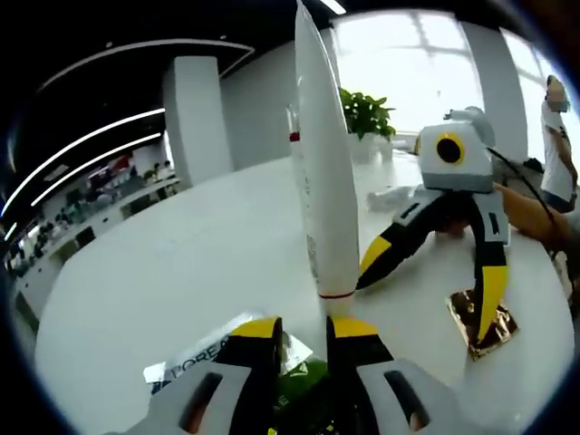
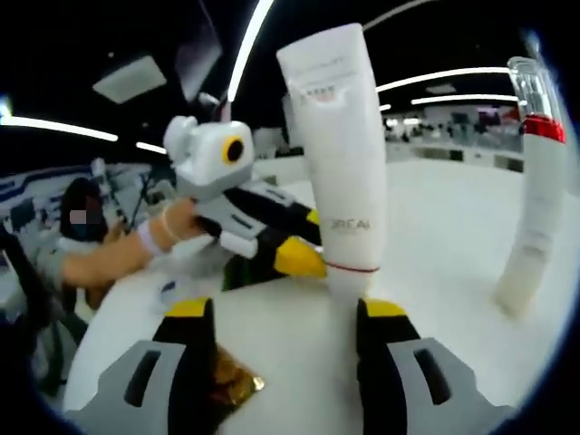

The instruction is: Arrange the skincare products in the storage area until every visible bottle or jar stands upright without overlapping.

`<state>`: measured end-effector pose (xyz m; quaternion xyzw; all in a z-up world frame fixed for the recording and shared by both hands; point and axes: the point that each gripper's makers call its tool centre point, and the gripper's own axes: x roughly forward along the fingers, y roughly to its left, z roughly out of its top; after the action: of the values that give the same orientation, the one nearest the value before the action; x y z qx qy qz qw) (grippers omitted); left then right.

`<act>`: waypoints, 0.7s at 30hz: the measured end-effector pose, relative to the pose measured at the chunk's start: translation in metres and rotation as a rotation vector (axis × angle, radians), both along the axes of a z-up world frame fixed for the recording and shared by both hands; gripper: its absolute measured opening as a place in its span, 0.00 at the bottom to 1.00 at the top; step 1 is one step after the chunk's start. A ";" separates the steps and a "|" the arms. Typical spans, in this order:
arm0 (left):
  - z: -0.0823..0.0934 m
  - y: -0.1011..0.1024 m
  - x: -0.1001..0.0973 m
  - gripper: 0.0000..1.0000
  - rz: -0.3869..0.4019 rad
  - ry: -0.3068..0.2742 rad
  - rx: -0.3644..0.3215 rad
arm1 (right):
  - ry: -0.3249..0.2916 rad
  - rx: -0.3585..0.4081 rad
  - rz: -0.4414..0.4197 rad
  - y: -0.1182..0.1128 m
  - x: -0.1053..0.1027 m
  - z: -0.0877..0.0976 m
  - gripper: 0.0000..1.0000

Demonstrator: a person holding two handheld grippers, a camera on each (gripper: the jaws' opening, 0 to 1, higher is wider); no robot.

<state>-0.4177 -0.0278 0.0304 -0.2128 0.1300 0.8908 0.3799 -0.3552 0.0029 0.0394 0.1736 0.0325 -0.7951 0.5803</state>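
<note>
The white tube (image 2: 337,145) stood cap-down on the tabletop (image 2: 435,272), at 12 o'clock of the left hand-held gripper (image 1: 304,331), whose jaws probably steadied its cap. The right hand-held gripper (image 2: 283,313) waited wide open, holding nothing. A second tube (image 2: 535,190) stood upright at 2 o'clock.

White tube (image 2: 337,154): smooth, satin-finished plastic with a thin red band near its cap, standing on a smooth, lightly glossy white tabletop (image 1: 181,272); a second bottle (image 2: 535,190) near the tabletop's far edge has a clear, glossy plastic top above a red collar and a matt white body. Small packet (image 1: 480,317): crinkled, mirror-bright gold foil, lying flat on the tabletop. Left gripper (image 2: 299,254) and right gripper (image 1: 426,272): matt grey and black hard plastic with yellow tips.
</note>
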 end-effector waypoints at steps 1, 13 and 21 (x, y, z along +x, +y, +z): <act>0.000 -0.002 -0.002 0.20 0.015 0.011 -0.012 | 0.010 0.003 0.002 0.000 0.000 0.000 0.68; 0.010 0.005 0.006 0.17 -0.011 -0.019 0.063 | 0.107 -0.031 -0.106 0.007 -0.025 0.010 0.67; 0.005 0.006 0.005 0.16 0.006 -0.014 0.033 | 0.139 0.005 -0.081 -0.003 -0.014 0.008 0.75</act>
<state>-0.4125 -0.0222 0.0353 -0.2129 0.1118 0.8925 0.3817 -0.3687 0.0002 0.0478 0.1206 0.0679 -0.8278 0.5436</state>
